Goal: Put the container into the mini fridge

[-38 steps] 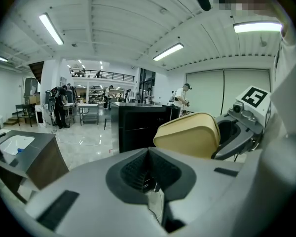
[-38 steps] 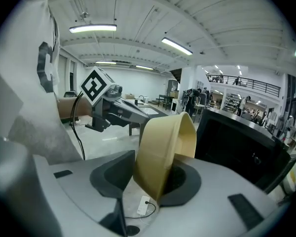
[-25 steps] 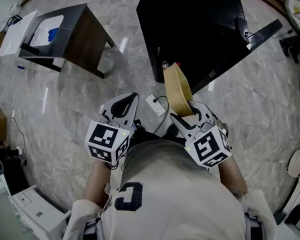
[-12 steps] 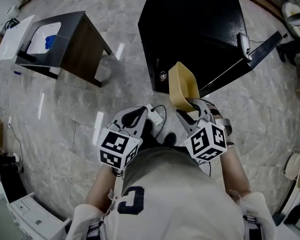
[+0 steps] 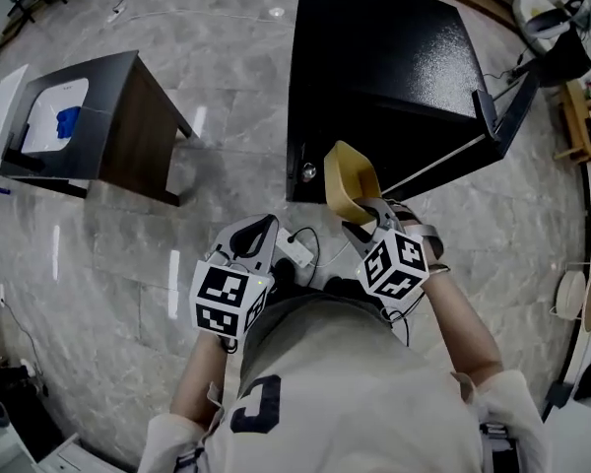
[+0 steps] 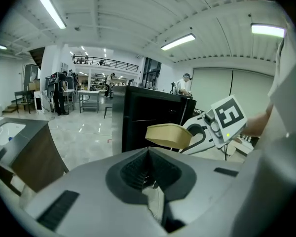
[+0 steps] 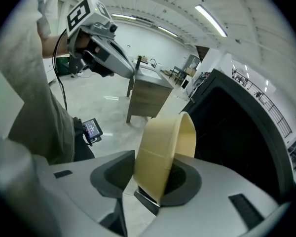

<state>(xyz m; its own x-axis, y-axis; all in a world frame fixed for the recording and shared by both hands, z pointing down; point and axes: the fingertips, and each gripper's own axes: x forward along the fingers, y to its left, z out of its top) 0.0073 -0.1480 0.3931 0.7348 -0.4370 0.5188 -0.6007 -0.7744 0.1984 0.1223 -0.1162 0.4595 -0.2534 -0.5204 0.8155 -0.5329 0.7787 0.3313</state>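
Observation:
My right gripper is shut on a tan, shallow container, which stands on edge between its jaws. It hangs just in front of the black mini fridge, near the lower front corner. The fridge door stands swung out to the right. My left gripper is level with it to the left, shut with nothing in it. From the left gripper view, the container shows flat side up before the fridge.
A dark brown side table with a white top and a small blue thing stands on the marble floor to the left. A small screen device on a cable hangs near the person's waist. Furniture and round objects line the right edge.
The person has stepped nearer the fridge. The right gripper with the container has come closer to the fridge's front, and the left gripper moved along beside it, still shut.

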